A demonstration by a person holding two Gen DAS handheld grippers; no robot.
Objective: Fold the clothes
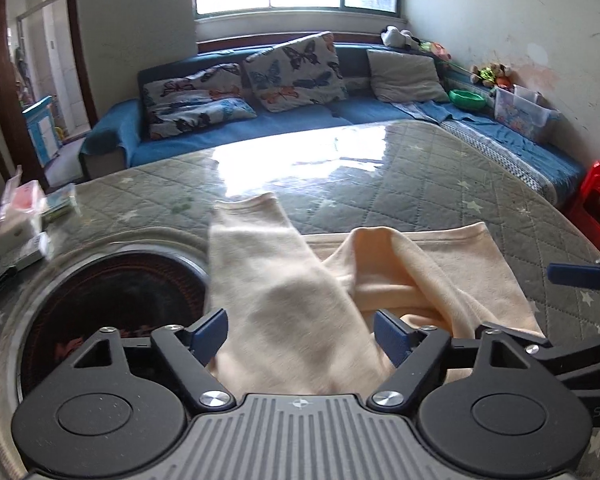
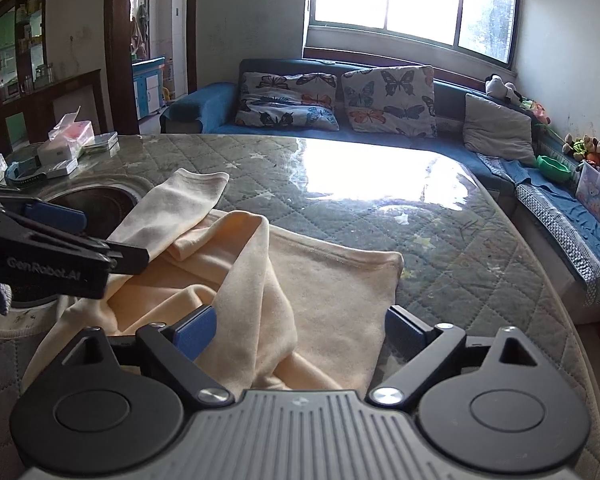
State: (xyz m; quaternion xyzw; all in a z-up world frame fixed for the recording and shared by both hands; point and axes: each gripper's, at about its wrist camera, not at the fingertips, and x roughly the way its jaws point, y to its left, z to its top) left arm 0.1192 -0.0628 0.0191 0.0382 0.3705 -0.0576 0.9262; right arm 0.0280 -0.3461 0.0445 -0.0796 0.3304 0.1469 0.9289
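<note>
A cream garment [image 1: 420,268] lies rumpled on the quilted green table [image 1: 420,184]. One sleeve [image 1: 260,256] stretches away over the dark round inset. My left gripper [image 1: 300,336] is open, its blue pads either side of the sleeve's near end. In the right wrist view the garment [image 2: 328,288] lies flat to the right, with a raised fold [image 2: 256,272] running toward my right gripper [image 2: 300,332], which is open over the cloth. The left gripper [image 2: 56,236] shows at the left edge there.
A dark round inset [image 1: 112,300] sits in the table at the left. Boxes and packets [image 1: 20,216] lie at the table's far left. A blue sofa [image 1: 260,120] with butterfly cushions stands behind. A red stool [image 1: 596,204] stands at the right.
</note>
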